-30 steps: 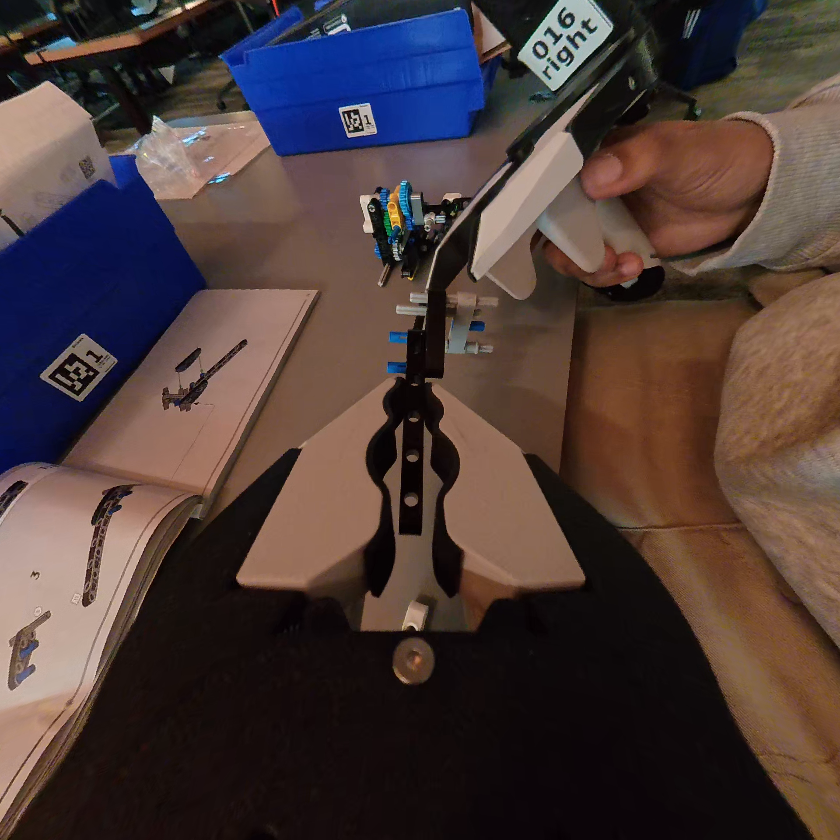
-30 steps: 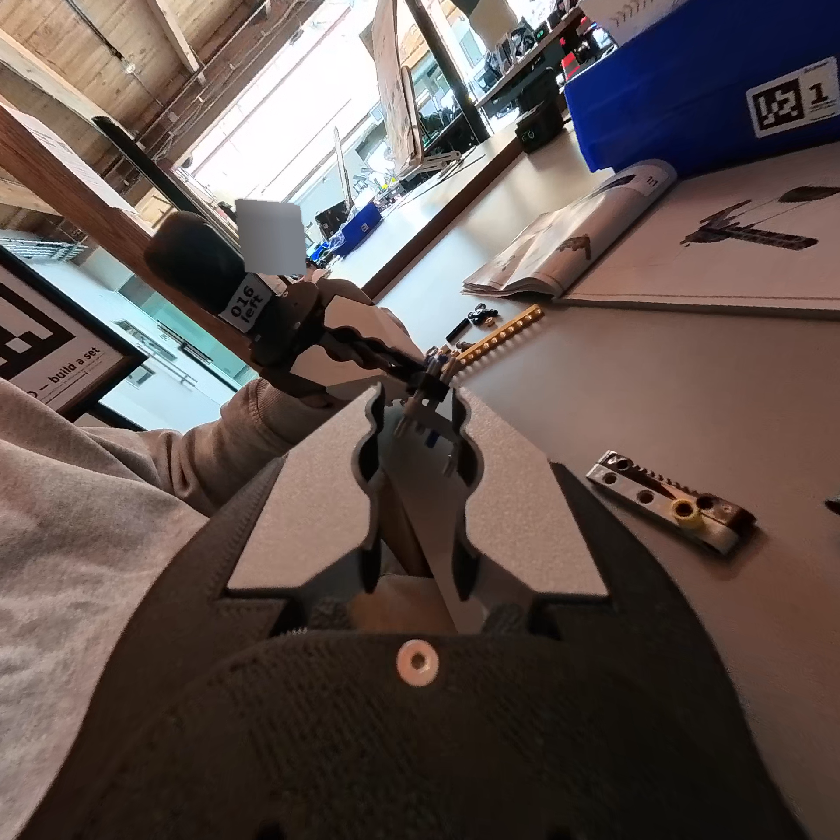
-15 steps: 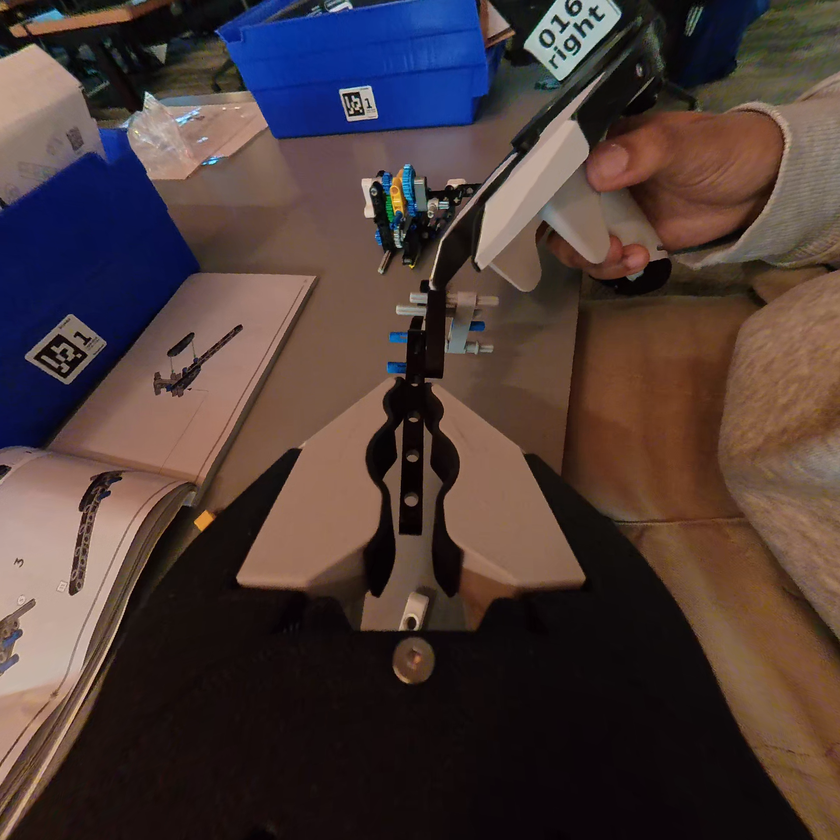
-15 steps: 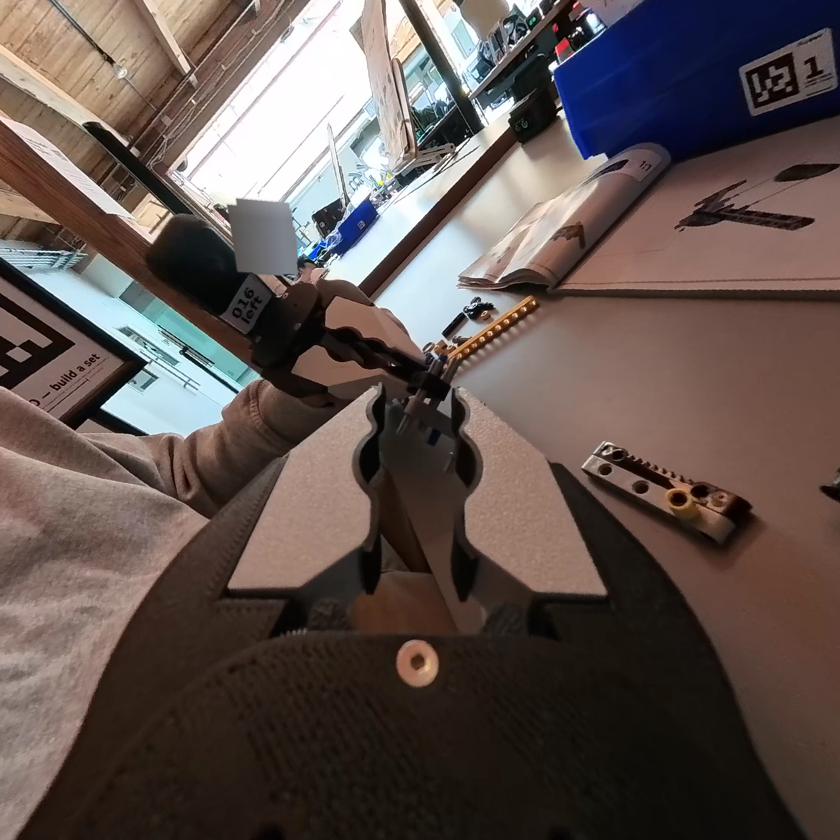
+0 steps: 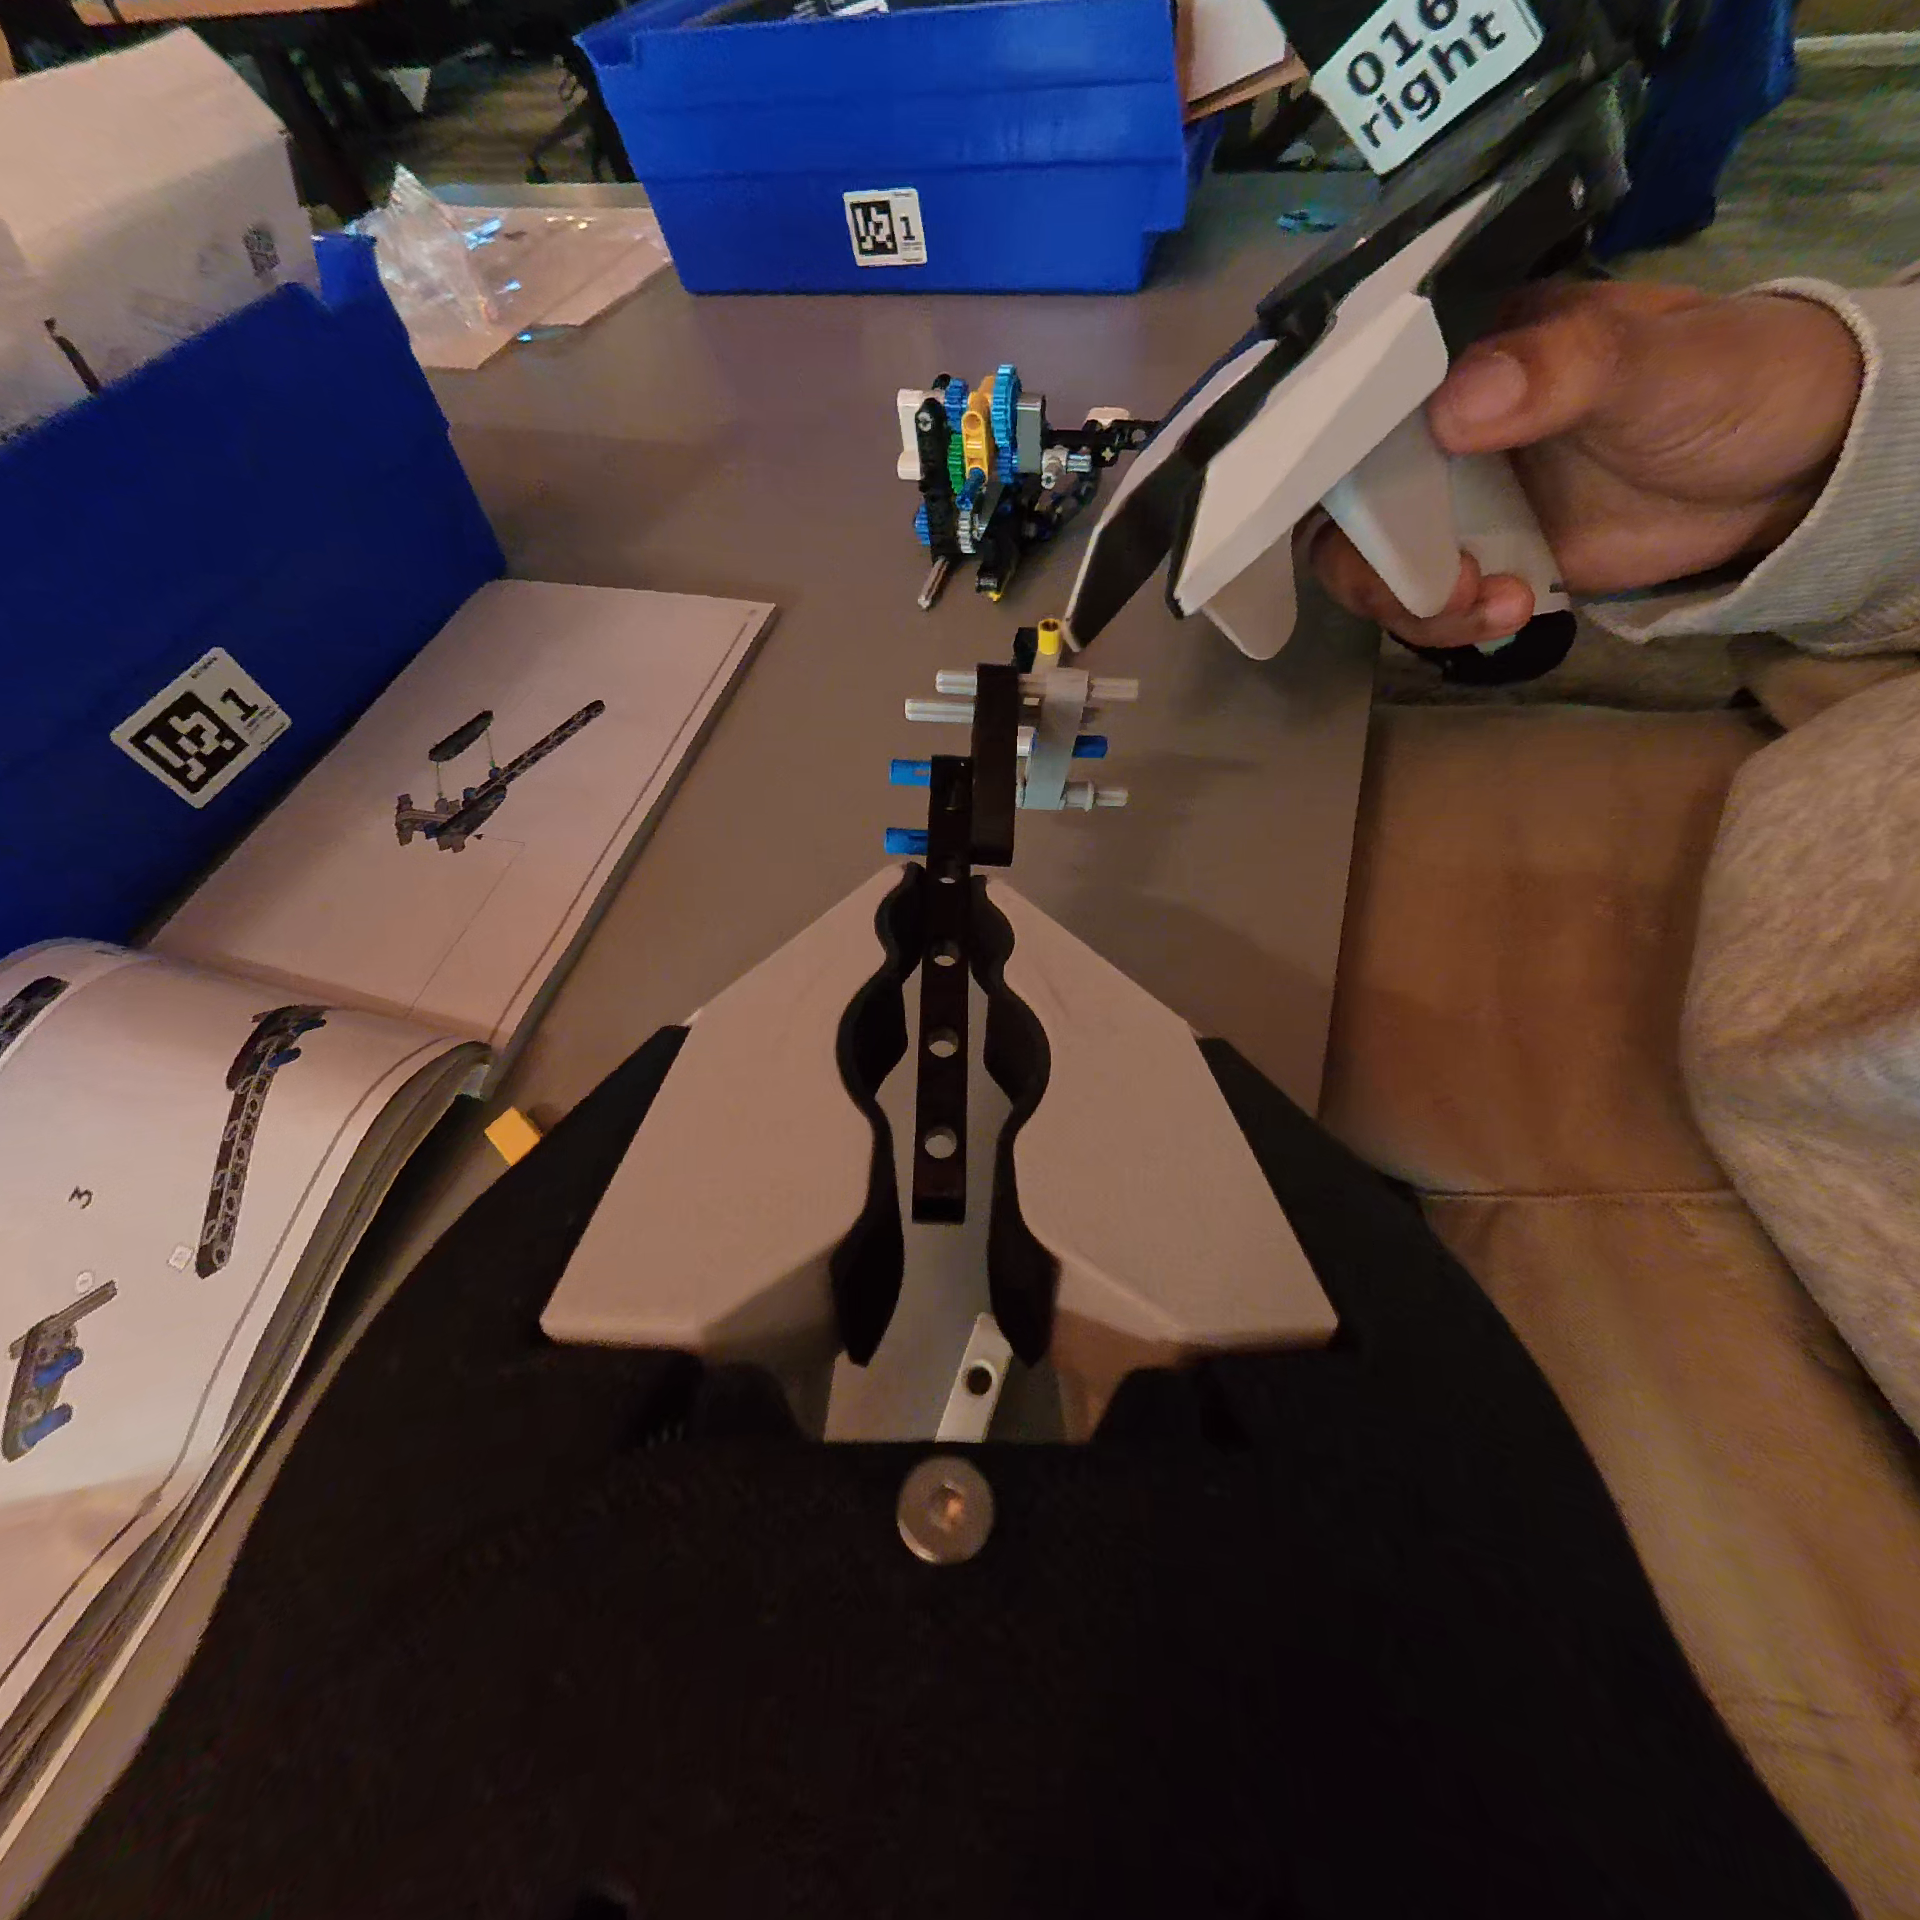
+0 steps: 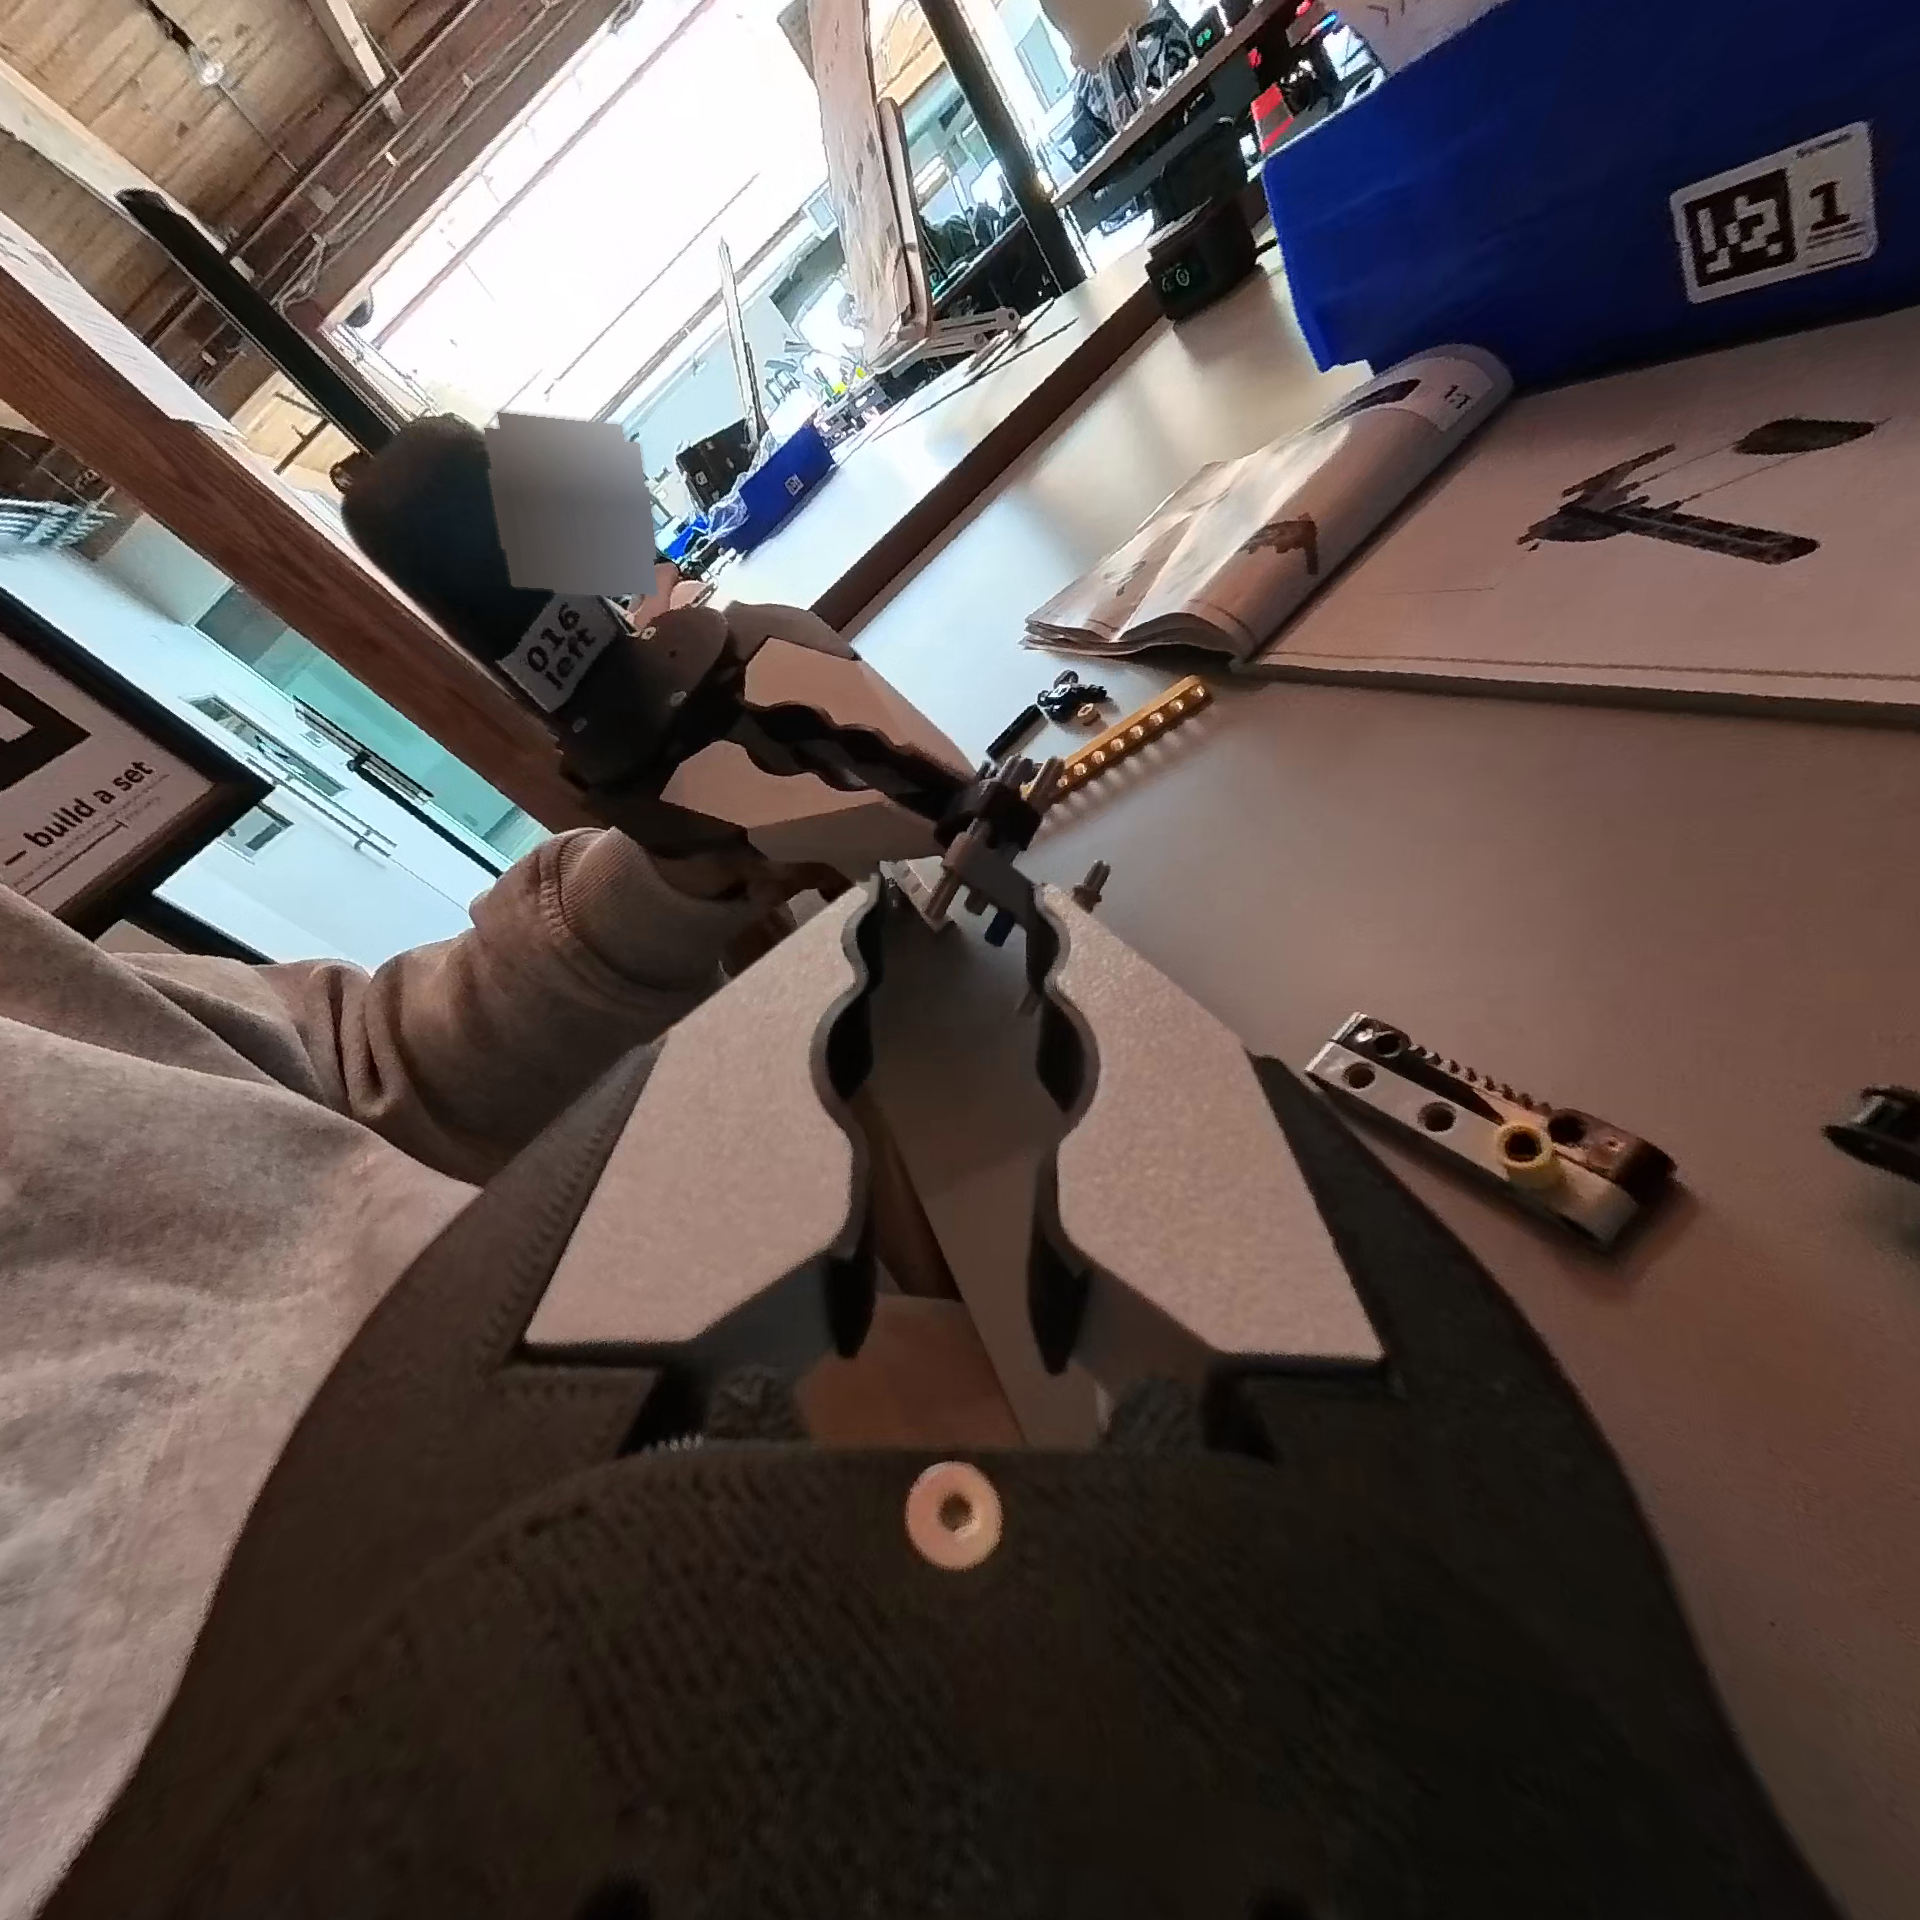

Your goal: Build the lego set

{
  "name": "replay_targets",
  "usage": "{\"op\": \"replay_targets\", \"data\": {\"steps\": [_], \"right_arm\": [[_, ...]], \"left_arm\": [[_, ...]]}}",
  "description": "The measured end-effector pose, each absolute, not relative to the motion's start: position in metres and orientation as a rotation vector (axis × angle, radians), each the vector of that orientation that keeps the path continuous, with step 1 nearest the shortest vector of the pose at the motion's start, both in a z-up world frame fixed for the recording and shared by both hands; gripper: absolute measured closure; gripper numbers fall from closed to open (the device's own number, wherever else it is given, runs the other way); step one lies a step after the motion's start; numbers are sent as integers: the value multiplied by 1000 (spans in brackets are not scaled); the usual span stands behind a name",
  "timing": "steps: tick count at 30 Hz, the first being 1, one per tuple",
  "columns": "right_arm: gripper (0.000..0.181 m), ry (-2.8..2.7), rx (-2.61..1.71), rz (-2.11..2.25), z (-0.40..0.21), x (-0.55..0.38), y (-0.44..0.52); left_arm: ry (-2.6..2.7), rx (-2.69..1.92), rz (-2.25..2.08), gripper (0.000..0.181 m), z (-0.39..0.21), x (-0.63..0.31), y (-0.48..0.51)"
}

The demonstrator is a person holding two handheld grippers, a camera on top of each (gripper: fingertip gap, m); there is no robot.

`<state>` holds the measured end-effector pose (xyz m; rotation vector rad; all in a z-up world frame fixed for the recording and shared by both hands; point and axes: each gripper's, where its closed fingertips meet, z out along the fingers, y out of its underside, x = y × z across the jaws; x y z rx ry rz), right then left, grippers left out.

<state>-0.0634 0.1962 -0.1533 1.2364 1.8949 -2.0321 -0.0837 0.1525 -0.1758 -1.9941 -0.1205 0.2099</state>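
My left gripper [image 5: 940,914] is shut on a black holed beam [image 5: 943,1049]. The beam carries a small sub-assembly [image 5: 1023,748] of a second black beam, a grey connector, blue pins and grey axles, held above the table. A small yellow piece [image 5: 1049,636] shows at its far top. My right gripper [image 5: 1132,621] hovers just beyond and right of that piece, apart from the assembly. In the right wrist view, the right gripper [image 6: 961,914] is open and empty. The assembly [image 6: 987,831] sits just past its tips, held by the left gripper [image 6: 935,790].
A multicoloured gear build [image 5: 987,468] stands on the grey table [image 5: 727,436]. An open instruction booklet [image 5: 208,1143], a loose sheet [image 5: 468,810] and blue bins [image 5: 904,145] [image 5: 208,582] lie left and behind. A grey toothed piece with a yellow bush [image 6: 1486,1132], a yellow beam [image 6: 1132,732] and small black parts [image 6: 1060,691] lie on the table.
My right gripper has drawn back up and to the right off the assembly's top, and a yellow piece now shows there. The left gripper still holds the black beam.
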Motion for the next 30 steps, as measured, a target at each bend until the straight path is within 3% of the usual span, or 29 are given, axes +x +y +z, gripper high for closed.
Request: {"op": "replay_targets", "data": {"steps": [1, 20, 30], "right_arm": [[156, 1903, 1233, -2029, -154, -63, 196], [160, 2001, 1194, -1968, -163, -57, 187], [172, 2013, 1191, -1947, -166, -56, 184]], "left_arm": [[-123, -1995, 211, 176, -176, -84, 152], [-154, -2010, 198, 176, -178, -87, 148], [-145, -2013, 194, 176, -179, -85, 149]]}}
